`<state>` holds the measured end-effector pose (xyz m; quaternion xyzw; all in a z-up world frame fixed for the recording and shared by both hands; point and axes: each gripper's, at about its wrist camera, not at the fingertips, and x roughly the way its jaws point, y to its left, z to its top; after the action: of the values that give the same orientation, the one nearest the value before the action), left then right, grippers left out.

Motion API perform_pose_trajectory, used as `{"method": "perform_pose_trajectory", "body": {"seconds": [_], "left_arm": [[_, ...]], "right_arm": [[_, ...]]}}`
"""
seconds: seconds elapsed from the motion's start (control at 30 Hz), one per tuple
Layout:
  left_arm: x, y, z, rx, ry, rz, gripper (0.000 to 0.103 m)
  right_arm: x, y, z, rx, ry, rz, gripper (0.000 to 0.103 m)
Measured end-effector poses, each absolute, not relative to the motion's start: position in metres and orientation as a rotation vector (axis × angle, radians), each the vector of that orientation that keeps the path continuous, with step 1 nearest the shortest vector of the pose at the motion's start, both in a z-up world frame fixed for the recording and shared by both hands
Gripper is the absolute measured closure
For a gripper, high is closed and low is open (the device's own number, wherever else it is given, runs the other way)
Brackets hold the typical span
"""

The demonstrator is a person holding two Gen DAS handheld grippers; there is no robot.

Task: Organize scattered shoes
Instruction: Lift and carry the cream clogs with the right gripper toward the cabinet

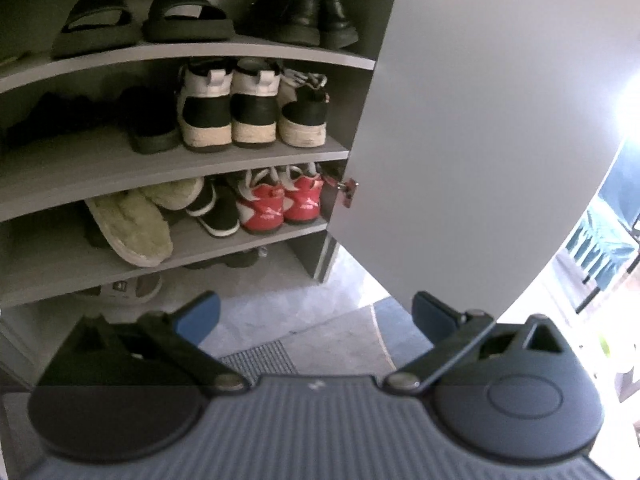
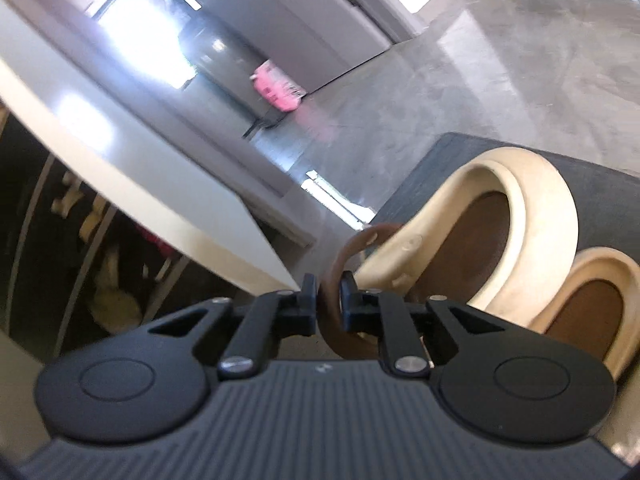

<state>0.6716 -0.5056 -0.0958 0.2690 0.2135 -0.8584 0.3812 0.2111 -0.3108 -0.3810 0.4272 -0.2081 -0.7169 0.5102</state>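
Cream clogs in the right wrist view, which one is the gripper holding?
The nearer, upper cream clog: the right gripper is shut on its brown heel strap. The second clog, lower right, is untouched on the dark mat.

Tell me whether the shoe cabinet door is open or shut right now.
Open. The grey cabinet door is swung out to the right, exposing the shelves with the red sneakers and black slides.

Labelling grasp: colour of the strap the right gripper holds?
Brown strap, on a cream clog; right wrist view.
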Motion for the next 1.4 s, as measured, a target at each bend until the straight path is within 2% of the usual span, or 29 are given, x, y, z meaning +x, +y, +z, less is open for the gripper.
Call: {"method": "perform_pose_trajectory", "body": {"seconds": [0.1,0.27,0.4,0.7,0.9,1.0,1.1,1.4], "left_arm": [[0.67,-0.505,-0.096,0.692,0.545,-2.195,0.0],[0.667,-0.507,-0.096,0.691,0.563,-2.202,0.0],[0.66,-0.508,-0.095,0.696,0.557,-2.204,0.0],[0.649,-0.494,-0.094,0.724,0.519,-2.236,0.0],[0.664,-0.497,-0.088,0.69,0.554,-2.189,0.0],[0.672,-0.496,-0.083,0.667,0.552,-2.164,0.0],[0.677,-0.493,-0.076,0.64,0.546,-2.153,0.0],[0.69,-0.496,-0.066,0.601,0.561,-2.12,0.0]], "right_arm": [[0.216,-0.291,-0.363,0.997,-0.562,-1.743,0.089],[0.235,-0.262,-0.323,0.968,-0.528,-1.708,0.089],[0.27,-0.257,-0.312,1.023,-0.5,-1.608,0.09],[0.382,-0.334,-0.349,1.237,-0.384,-1.202,0.09],[0.467,-0.413,-0.372,1.311,-0.301,-0.88,0.09],[0.512,-0.459,-0.373,1.258,-0.185,-0.78,0.09],[0.549,-0.496,-0.371,1.115,0.014,-0.776,0.089],[0.582,-0.513,-0.379,0.782,0.434,-0.931,0.086]]}}
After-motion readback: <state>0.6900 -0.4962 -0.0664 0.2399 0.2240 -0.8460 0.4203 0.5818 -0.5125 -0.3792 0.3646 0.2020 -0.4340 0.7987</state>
